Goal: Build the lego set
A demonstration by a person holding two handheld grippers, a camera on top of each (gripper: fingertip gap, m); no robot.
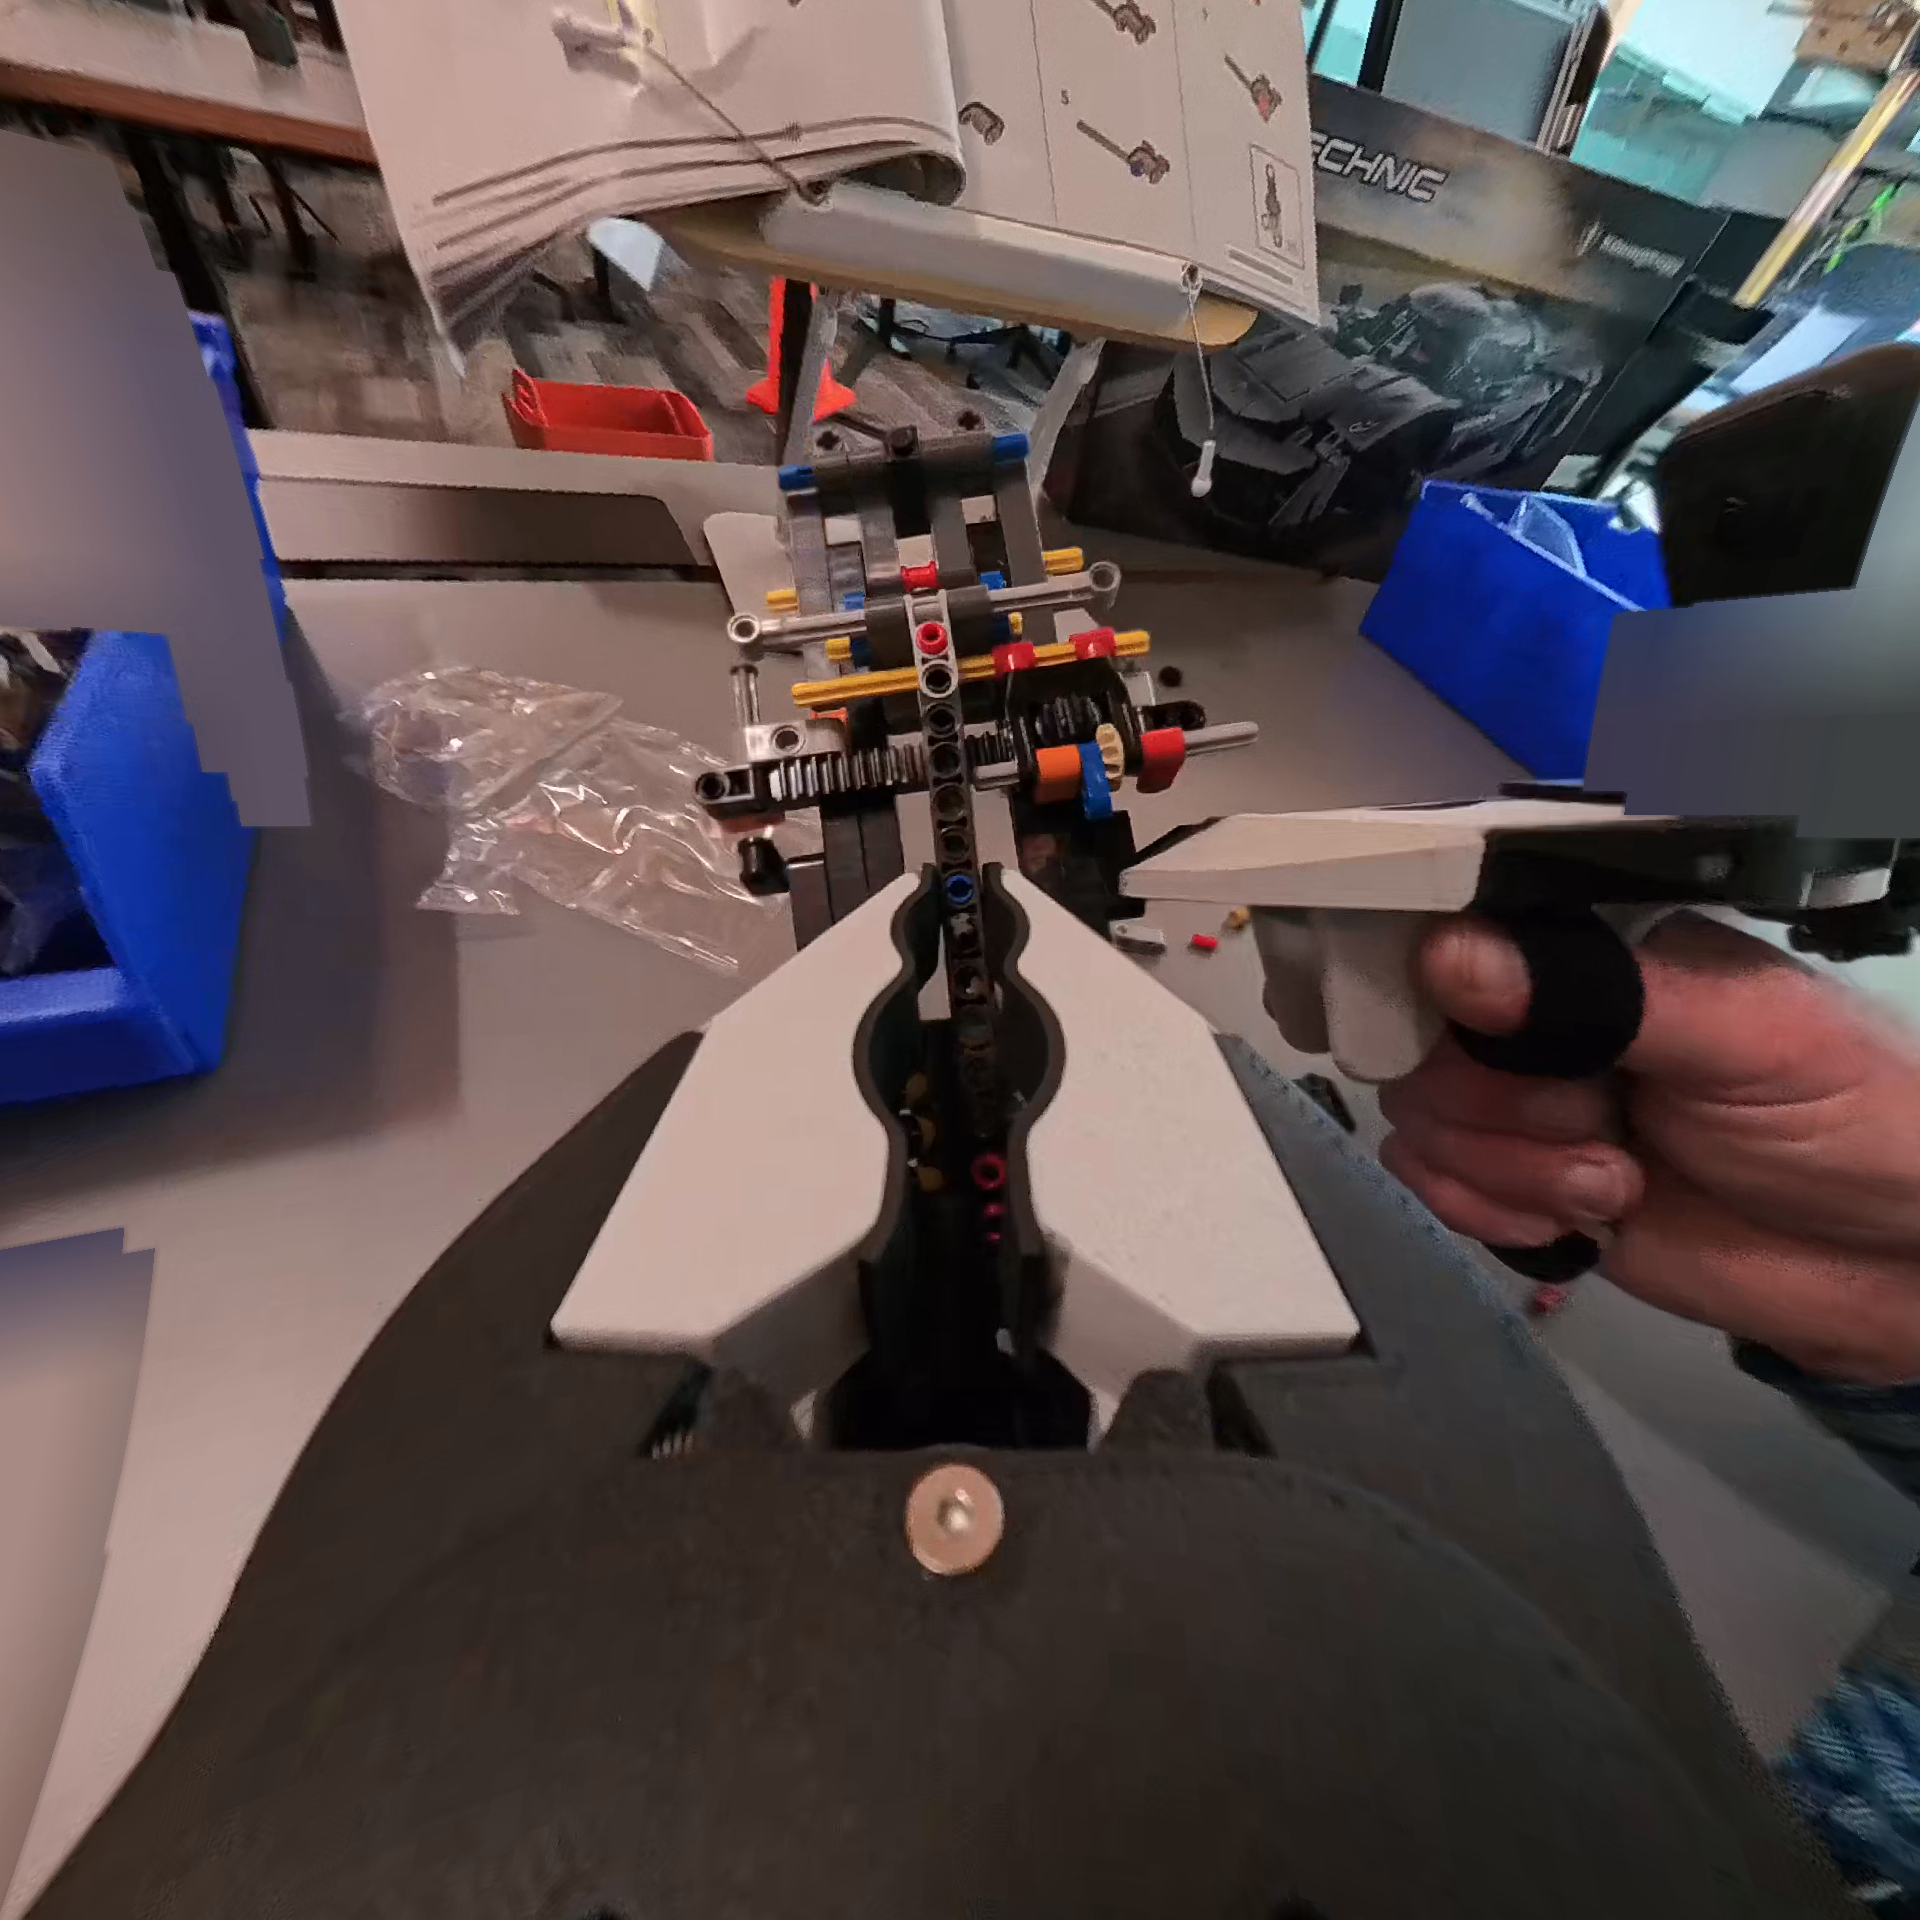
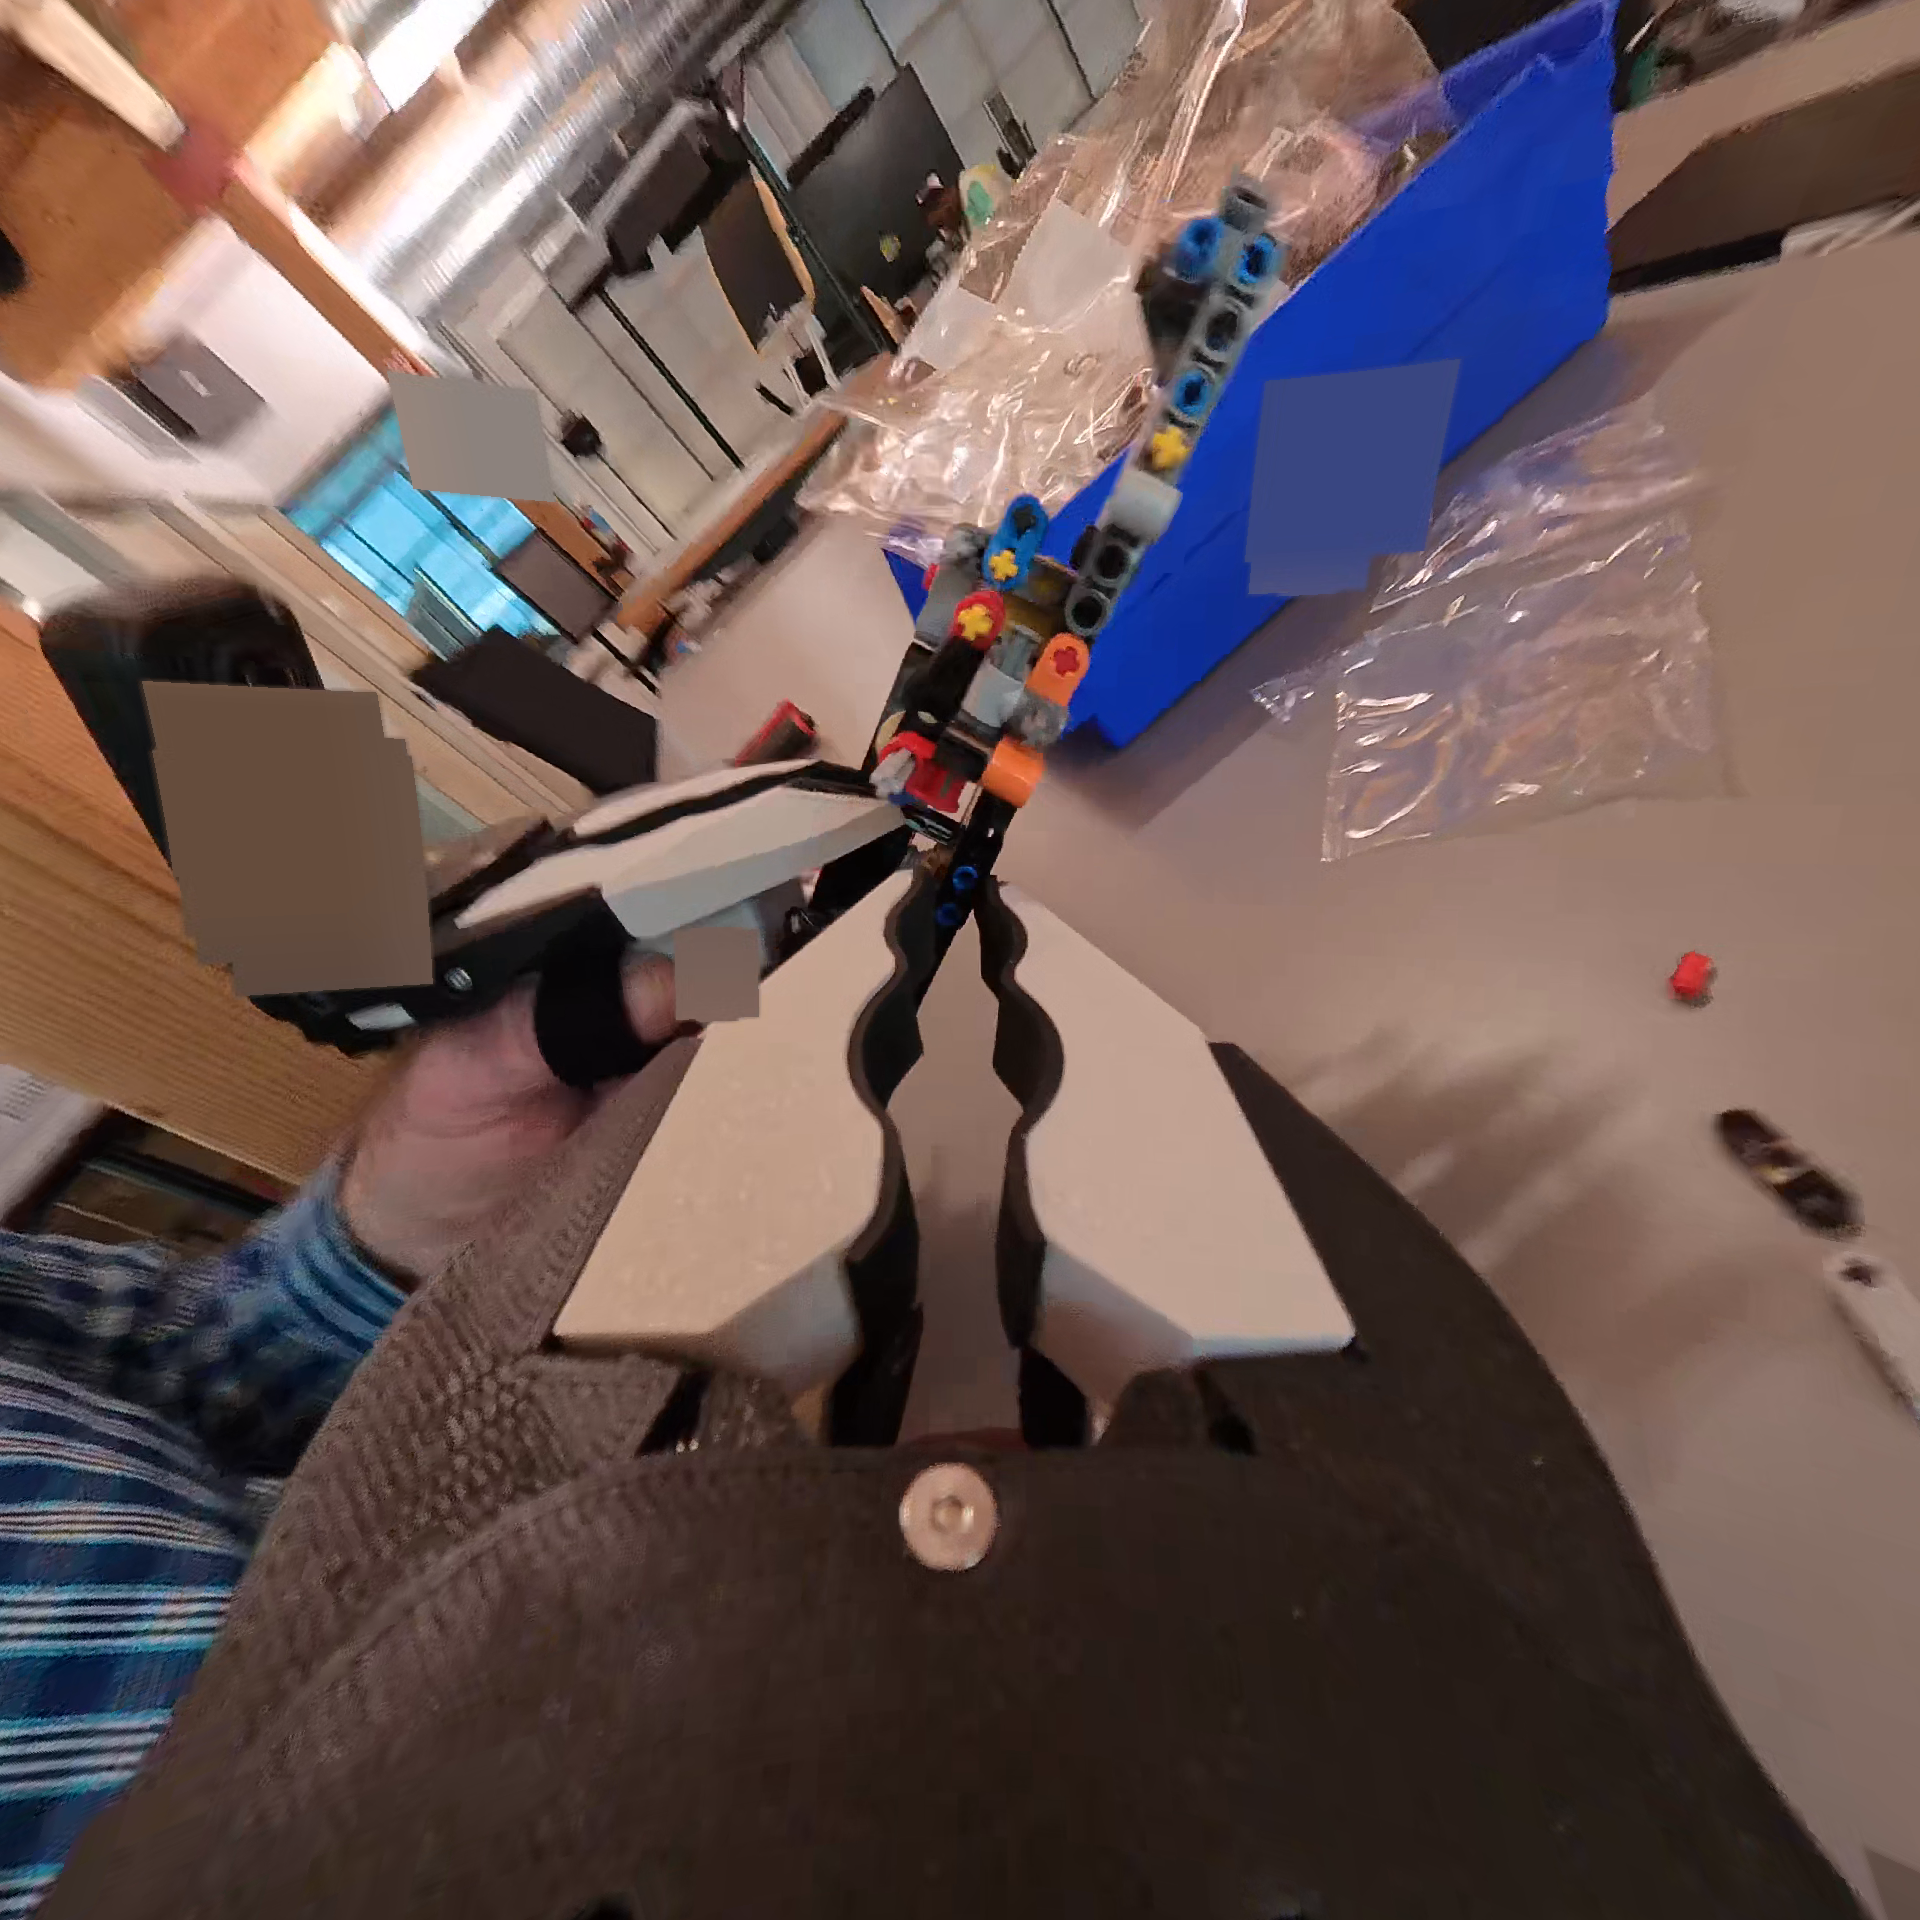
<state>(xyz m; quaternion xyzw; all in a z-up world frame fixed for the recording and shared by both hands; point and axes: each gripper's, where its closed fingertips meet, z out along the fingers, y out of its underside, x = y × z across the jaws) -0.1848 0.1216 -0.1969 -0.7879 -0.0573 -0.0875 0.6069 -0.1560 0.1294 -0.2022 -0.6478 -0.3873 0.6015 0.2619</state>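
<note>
A partly built Lego assembly [image 1: 935, 707] of grey and black beams, yellow axles, a toothed rack and red, blue and orange parts is held above the grey table [image 1: 312, 1091]. My left gripper [image 1: 961, 883] is shut on its long black holed beam [image 1: 945, 790], which runs deep between the fingers. My right gripper [image 2: 956, 883] is shut on a black beam with blue pins [image 2: 961, 894] on the assembly's side [image 2: 987, 665]. In the left wrist view the right gripper [image 1: 1132, 883] reaches in from the right. In the right wrist view the left gripper [image 2: 883, 805] comes in from the left.
An instruction booklet [image 1: 831, 104] stands on a holder behind the model, next to the set's box [image 1: 1455, 343]. Blue bins [image 1: 114, 883] [image 1: 1496, 613] flank the table, with a red bin [image 1: 608, 416] behind. A clear plastic bag [image 1: 561, 790] lies left. A loose red piece [image 2: 1691, 977] and a black piece [image 2: 1782, 1169] lie on the table.
</note>
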